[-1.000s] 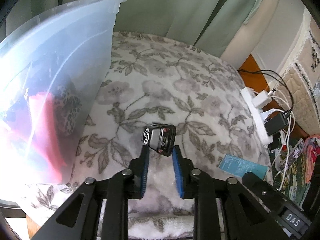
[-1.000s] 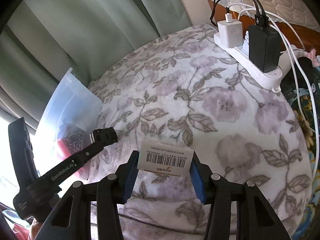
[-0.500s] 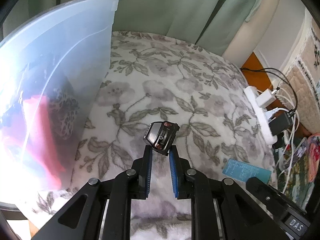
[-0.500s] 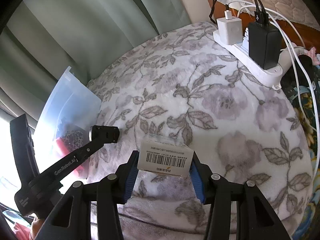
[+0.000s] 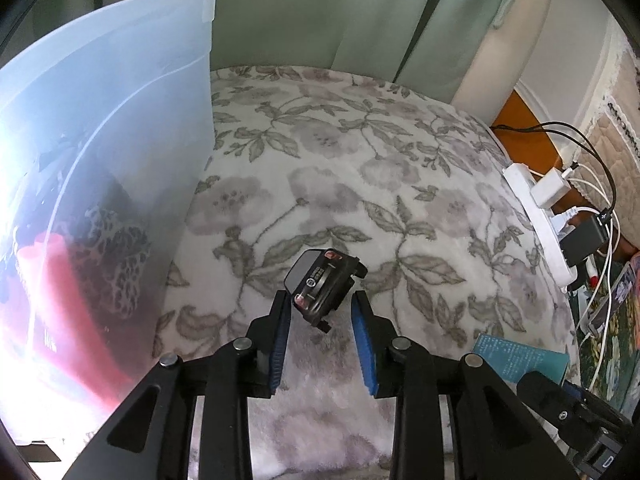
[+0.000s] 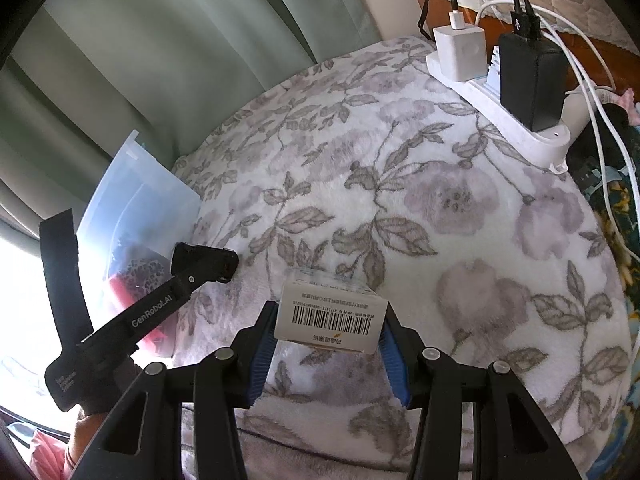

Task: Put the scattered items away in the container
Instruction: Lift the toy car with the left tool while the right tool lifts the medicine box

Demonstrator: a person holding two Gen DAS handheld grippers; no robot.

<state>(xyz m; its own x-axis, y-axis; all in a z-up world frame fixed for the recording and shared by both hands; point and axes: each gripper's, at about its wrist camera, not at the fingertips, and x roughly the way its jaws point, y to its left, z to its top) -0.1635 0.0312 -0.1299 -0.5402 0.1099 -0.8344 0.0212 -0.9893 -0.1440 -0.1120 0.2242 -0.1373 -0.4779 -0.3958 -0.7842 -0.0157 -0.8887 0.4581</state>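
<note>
A small black toy car (image 5: 322, 286) lies on the floral blanket (image 5: 360, 184), its near end between the blue pads of my left gripper (image 5: 320, 300), which is open. A gap shows beside the right pad (image 5: 362, 336). The translucent plastic container (image 5: 120, 120) stands close on the left, with red and leopard-print things inside. My right gripper (image 6: 329, 310) is shut on a white box (image 6: 332, 314) with a barcode label, held over the blanket. In the right wrist view the container (image 6: 136, 196) is at the far left, with the left gripper's arm in front of it.
A white power strip (image 6: 500, 92) with a white and a black charger and cables lies along the blanket's right edge (image 5: 540, 216). A teal booklet (image 5: 520, 356) lies near the right front. Green curtains hang behind. A hand (image 6: 96, 400) holds the left gripper.
The left jaws narrowed around the car's end half a second ago and now stand wider apart; the car has turned a little. The right gripper still holds the box.
</note>
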